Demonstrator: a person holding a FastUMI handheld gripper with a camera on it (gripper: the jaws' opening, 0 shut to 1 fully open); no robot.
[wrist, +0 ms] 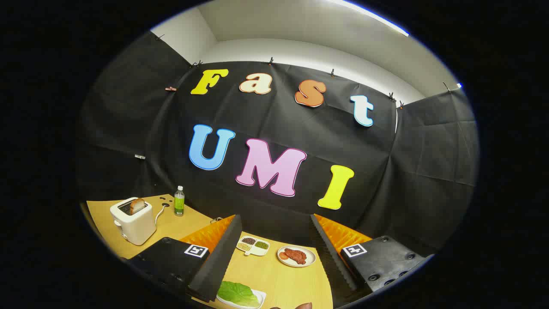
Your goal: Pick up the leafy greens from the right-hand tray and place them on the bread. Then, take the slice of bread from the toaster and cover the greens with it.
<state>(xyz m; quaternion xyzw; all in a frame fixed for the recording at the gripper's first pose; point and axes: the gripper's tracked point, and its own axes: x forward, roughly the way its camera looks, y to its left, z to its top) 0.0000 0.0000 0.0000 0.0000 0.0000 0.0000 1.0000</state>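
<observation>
Leafy greens (238,292) lie on a white tray (258,297) on the wooden table, low between my fingers and close to the left one. A white toaster (132,221) stands off to the left beyond the left finger, with a slice of bread (137,205) sticking up from its slot. My gripper (275,221) is open wide and held above the table, with nothing between its fingers. A brown rounded edge (302,305) peeks in just right of the greens tray; I cannot tell what it is.
A round plate of reddish meat (297,256) and a small divided dish of seeds (253,246) sit farther ahead between the fingers. A green bottle (179,201) stands behind the toaster, near the black cloth wall. The toaster's cord (162,210) curls toward the bottle.
</observation>
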